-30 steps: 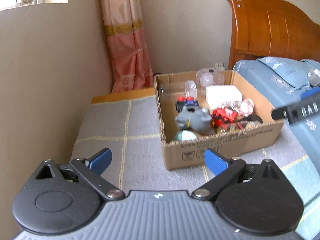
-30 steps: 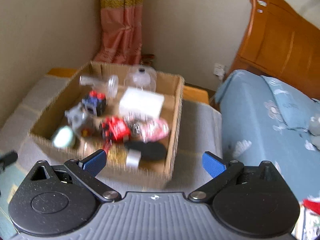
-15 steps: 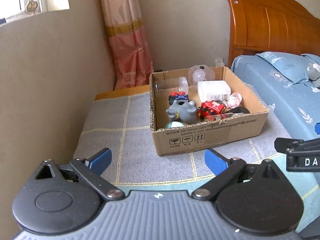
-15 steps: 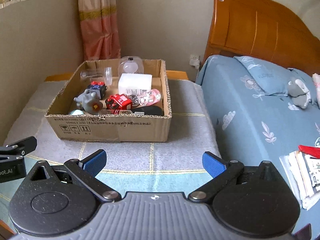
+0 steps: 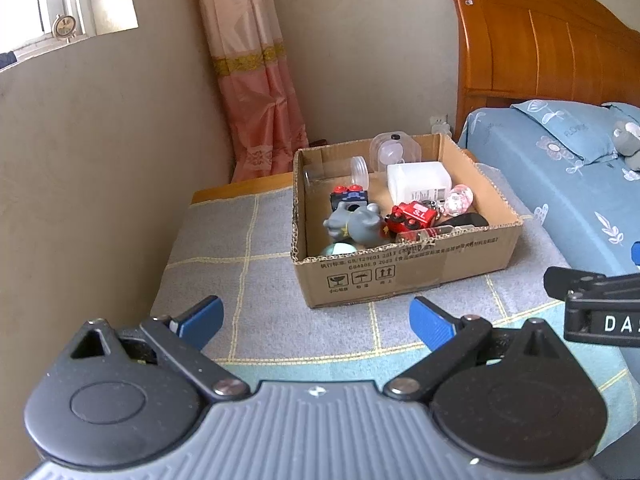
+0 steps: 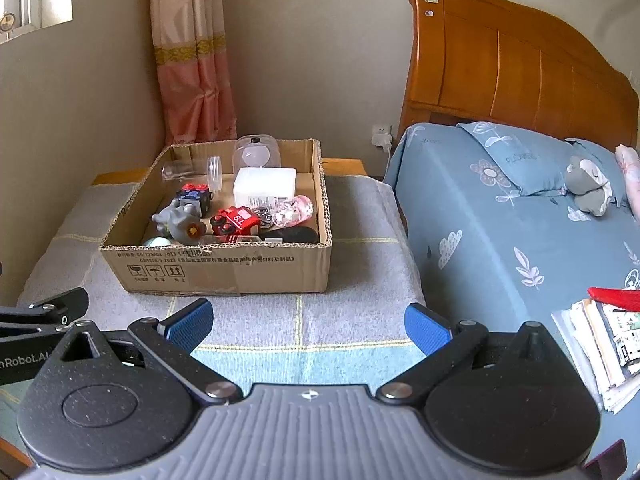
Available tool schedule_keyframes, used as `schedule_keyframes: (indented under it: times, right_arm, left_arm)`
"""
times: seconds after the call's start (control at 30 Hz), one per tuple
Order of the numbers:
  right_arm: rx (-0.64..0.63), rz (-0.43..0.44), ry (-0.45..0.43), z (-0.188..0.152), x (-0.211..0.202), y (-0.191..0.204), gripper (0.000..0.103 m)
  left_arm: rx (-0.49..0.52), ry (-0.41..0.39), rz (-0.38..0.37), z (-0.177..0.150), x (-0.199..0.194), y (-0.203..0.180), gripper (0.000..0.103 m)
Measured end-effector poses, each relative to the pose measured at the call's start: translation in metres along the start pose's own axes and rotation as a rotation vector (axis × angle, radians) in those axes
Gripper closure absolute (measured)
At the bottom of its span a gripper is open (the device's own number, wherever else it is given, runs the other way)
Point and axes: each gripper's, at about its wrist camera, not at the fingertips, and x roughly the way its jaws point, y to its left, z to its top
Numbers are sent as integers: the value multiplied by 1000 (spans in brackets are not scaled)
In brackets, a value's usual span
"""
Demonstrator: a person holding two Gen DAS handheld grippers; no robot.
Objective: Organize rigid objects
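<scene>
A cardboard box [image 5: 404, 276] [image 6: 224, 268] stands on a grey checked cloth [image 5: 224, 240] [image 6: 360, 264]. Inside lie a grey elephant toy [image 5: 354, 225] [image 6: 180, 220], a red toy train [image 5: 412, 216] [image 6: 236, 220], a white box [image 5: 418, 182] [image 6: 264, 188], a clear jar [image 5: 332, 170] [image 6: 192, 168], a clear dome case [image 5: 394, 150] [image 6: 256, 154] and a pink globe [image 5: 458, 202] [image 6: 294, 210]. My left gripper [image 5: 316, 320] and right gripper [image 6: 308, 326] hang open and empty, well short of the box's near side.
A bed with blue sheets [image 6: 500, 216] and a wooden headboard [image 6: 512, 76] lies to the right. A stack of papers [image 6: 600, 344] rests on the bed's near edge. A beige wall [image 5: 100, 184] runs close on the left, a pink curtain [image 5: 256, 92] behind.
Both grippers have pulled back and up from the box, which now looks smaller and farther away. Both stay open and empty. The box's contents have not moved.
</scene>
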Motion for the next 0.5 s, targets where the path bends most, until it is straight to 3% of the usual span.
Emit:
schedule_keyframes:
  times: [0.5]
  right_arm:
    - [-4, 11, 1, 0, 0, 0, 0]
  left_arm:
    - [-24, 10, 6, 1, 2, 0, 4]
